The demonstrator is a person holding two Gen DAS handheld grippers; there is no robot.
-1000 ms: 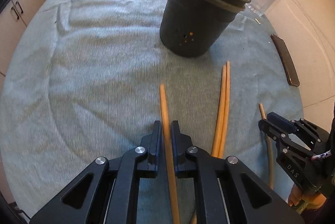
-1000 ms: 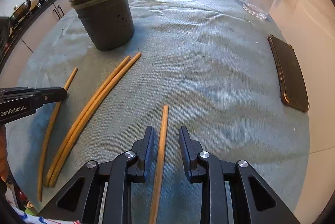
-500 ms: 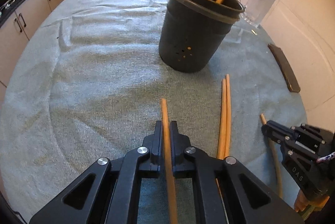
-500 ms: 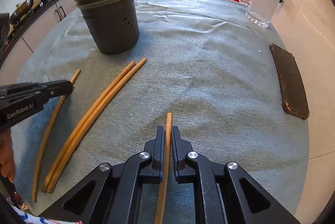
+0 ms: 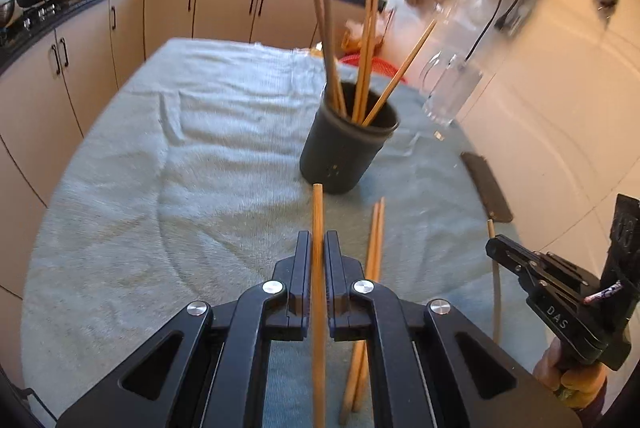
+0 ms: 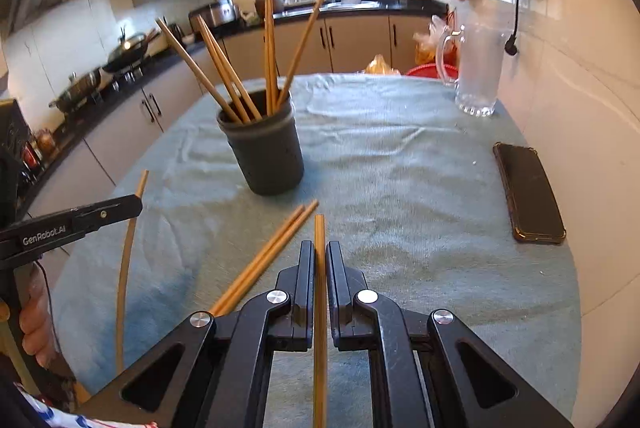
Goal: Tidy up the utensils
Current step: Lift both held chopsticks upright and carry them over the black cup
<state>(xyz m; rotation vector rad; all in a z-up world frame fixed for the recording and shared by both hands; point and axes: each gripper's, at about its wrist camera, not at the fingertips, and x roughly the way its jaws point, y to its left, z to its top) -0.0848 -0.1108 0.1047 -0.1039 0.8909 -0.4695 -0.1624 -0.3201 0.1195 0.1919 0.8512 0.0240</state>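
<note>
Two hand-held grippers each clamp a single wooden chopstick above a desk [image 6: 420,188] draped in pale green towelling. In the left wrist view, the left gripper [image 5: 317,248] has its jaws pressed together on a chopstick [image 5: 317,212] running up the lower centre of the frame, its tip just short of the dark utensil holder [image 5: 344,148] at mid-frame. In the right wrist view, the right gripper [image 6: 320,260] grips a second chopstick [image 6: 319,236] the same way at lower centre. A loose pair of chopsticks [image 6: 272,252] lies on the cloth between the two grippers. More chopsticks stand upright in the holder. A glass pitcher [image 6: 478,76] stands at upper right and a dark phone [image 6: 528,192] lies at the right edge.
</note>
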